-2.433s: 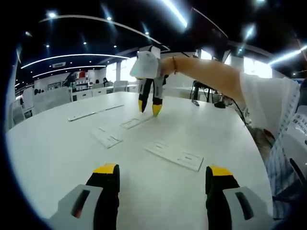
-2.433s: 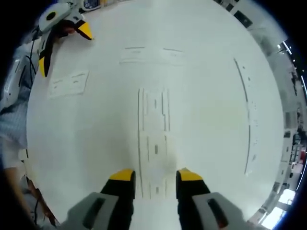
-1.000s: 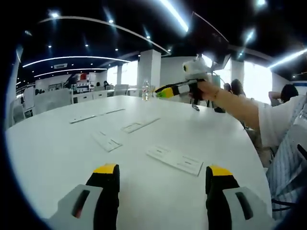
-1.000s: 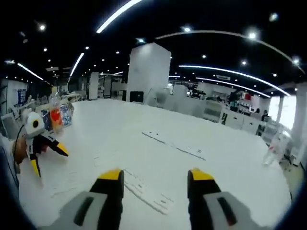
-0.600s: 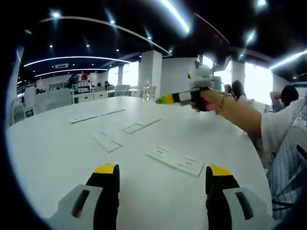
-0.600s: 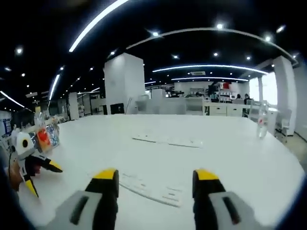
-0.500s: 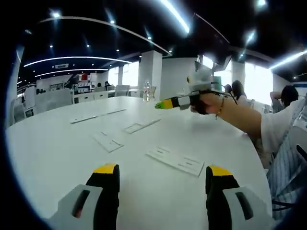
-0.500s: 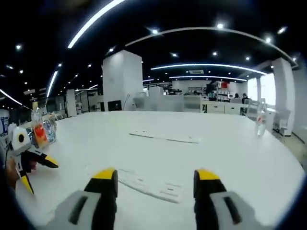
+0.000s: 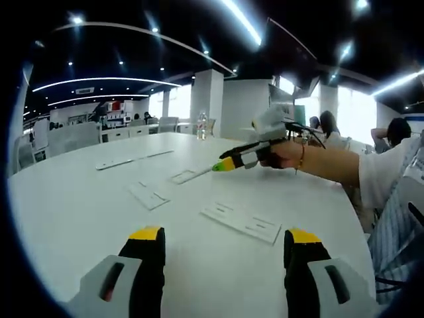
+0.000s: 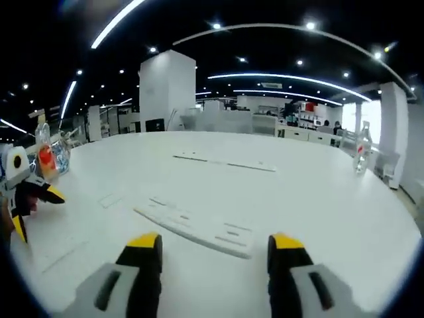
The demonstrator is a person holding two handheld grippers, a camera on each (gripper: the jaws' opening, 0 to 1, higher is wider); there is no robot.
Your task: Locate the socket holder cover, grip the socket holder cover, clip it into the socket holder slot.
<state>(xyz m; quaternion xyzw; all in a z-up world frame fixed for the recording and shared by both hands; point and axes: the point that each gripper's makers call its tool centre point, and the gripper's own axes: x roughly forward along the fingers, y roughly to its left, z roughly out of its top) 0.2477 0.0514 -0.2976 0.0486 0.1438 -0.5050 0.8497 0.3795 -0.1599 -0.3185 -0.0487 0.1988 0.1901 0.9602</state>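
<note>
**Both claws empty, still hunting for the cover**

I hold my left claw [image 9: 222,242] low over the near edge of the white surface [image 9: 79,199], its jaws spread wide with nothing between them. My right claw [image 10: 212,245] is likewise released and empty, hovering above the surface with its jaws apart; in the left gripper view it reaches in from the right, tip angled down toward the middle of the surface [image 9: 228,162].

Several flat white plastic pieces lie scattered and well apart. Just ahead of my right claw lies a long strip with small slots [image 10: 195,228], which I take to be the socket holder. The same piece, I think, is the one in the left gripper view lying toward the far side [image 9: 189,175], just below the right claw's tip. A wider plate [image 9: 242,222] sits near my left claw, a smaller plate [image 9: 148,195] lies to its left, and a thin long rail [image 9: 132,158] rests toward the far edge. White on white makes it hard to tell which of these is the cover; the wider plate is my best guess, but I cannot be sure.

I judge that I am in the first step: locating the cover, nothing gripped yet. The next move calls for lowering one claw flat to the surface and pinching the thin cover by its edges, which will be fiddly since it lies flush.
</note>
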